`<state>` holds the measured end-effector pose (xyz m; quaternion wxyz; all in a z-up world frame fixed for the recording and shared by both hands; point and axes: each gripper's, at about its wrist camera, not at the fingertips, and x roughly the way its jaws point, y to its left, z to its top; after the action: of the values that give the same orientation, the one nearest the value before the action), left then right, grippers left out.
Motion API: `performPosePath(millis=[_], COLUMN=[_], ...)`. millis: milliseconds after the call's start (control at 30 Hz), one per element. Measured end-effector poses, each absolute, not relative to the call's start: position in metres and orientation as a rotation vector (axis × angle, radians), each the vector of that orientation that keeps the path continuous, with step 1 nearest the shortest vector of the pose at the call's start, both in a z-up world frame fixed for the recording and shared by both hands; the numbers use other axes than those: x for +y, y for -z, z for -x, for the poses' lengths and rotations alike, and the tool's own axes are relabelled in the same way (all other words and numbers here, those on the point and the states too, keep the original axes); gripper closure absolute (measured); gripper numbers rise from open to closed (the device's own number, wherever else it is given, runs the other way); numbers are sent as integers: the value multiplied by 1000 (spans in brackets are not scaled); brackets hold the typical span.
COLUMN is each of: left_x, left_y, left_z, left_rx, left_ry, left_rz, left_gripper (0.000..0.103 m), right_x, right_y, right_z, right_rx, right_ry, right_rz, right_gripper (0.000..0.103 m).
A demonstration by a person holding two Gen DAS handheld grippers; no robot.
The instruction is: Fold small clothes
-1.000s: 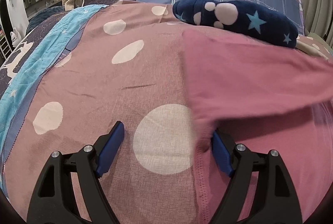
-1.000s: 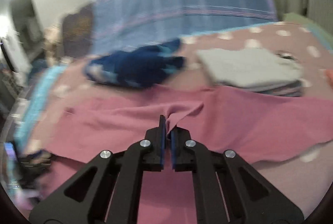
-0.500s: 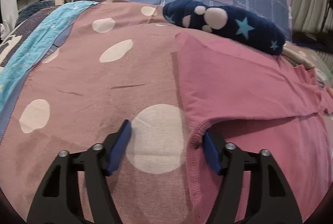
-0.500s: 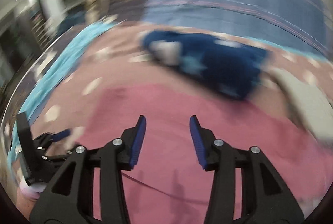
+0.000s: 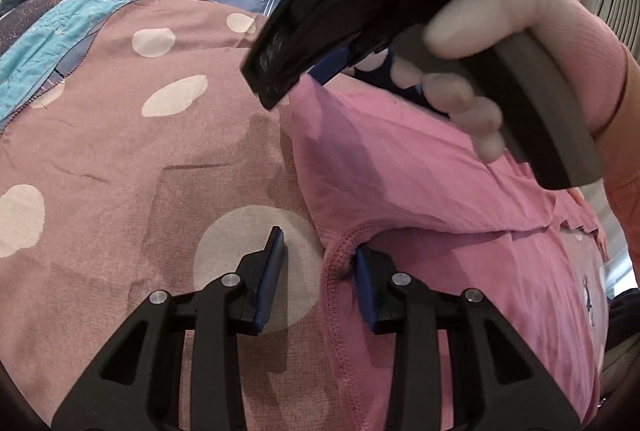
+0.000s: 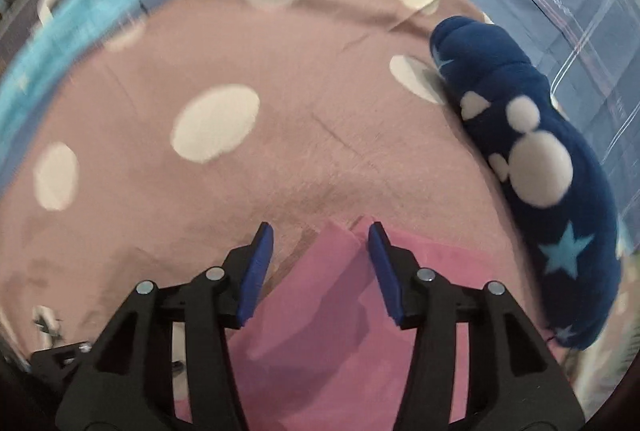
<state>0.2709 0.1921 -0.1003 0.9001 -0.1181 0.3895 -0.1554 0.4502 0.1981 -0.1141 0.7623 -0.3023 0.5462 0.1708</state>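
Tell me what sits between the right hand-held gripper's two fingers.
The pink garment's folded corner, seen in the right wrist view; the right hand-held gripper stands open around it.

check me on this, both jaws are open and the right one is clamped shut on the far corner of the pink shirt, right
Not quite. The right wrist view shows the right gripper open, its jaws either side of the pink shirt corner, not clamped. The left gripper is open too.

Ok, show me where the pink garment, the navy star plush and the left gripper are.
pink garment (image 5: 440, 183), left wrist view, on the flat of its folded-over top layer.
navy star plush (image 6: 560, 215), right wrist view, on the blue body between white spot and star.
left gripper (image 5: 318, 271), left wrist view, midway between its open fingertips.
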Motion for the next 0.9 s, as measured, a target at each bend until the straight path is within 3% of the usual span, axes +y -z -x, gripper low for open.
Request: performPosePath(millis=[33, 267, 300, 367, 400, 633, 900], left_x=[194, 206, 207, 207, 206, 198, 194], left_y=[100, 102, 103, 103, 102, 98, 100], left_z=[-271, -269, -269, -268, -267, -257, -254], left_rx=[805, 815, 824, 829, 830, 834, 841], left_ry=[326, 288, 281, 271, 261, 243, 245], left_rz=[253, 313, 316, 307, 292, 220, 152], left_gripper=[67, 72, 72, 72, 72, 74, 75], right_x=[203, 173, 167, 157, 149, 54, -137], right_y=[115, 68, 74, 81, 81, 72, 91], right_z=[-449, -437, -444, -453, -454, -404, -288], right_rx=[1176, 878, 895, 926, 923, 877, 864], right_ry=[-364, -755, -697, -597, -562, -435, -186], right_rz=[680, 215, 191, 190, 183, 152, -5], right_gripper=[100, 103, 100, 74, 72, 72, 72])
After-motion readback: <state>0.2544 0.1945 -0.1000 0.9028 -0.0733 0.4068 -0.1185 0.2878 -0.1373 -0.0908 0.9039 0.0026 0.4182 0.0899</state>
